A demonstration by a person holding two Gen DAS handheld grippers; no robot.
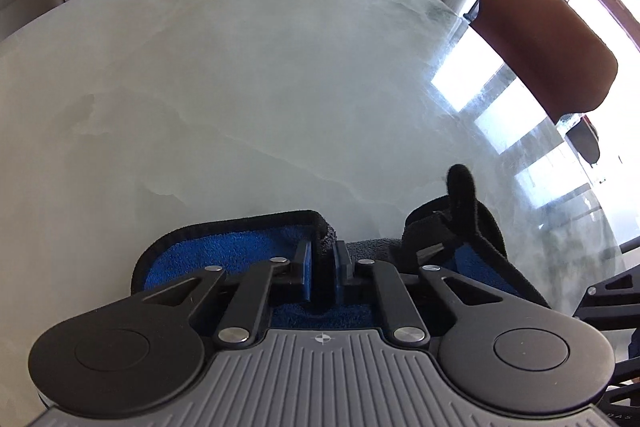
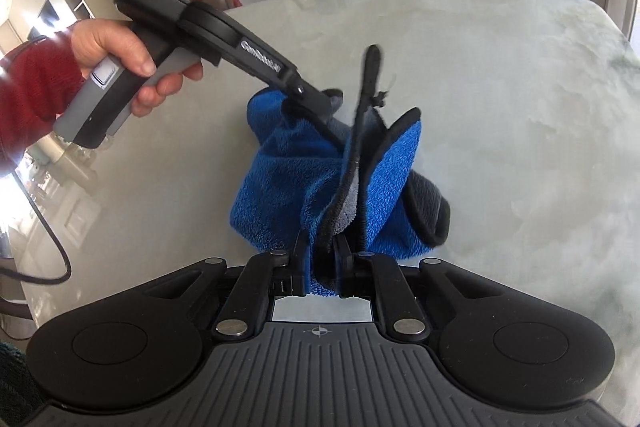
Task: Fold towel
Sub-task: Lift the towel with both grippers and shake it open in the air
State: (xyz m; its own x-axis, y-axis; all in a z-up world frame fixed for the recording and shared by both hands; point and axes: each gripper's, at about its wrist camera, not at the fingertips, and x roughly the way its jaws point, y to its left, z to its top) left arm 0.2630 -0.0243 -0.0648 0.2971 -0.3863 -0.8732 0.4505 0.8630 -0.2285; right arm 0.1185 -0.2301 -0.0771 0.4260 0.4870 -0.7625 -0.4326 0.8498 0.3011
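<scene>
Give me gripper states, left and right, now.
Left gripper: shut on the towel.
Right gripper: shut on the towel's edge.

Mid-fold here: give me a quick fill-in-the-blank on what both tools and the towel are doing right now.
1. The fluffy towel with black trim is mainly ____ in colour.
2. Both the left tool and the right tool are shut on the ____.
3. The pale marble table lies ____ the towel.
4. The hand on the left tool wears a ____ sleeve.

Missing words: blue; towel; under; red
</scene>
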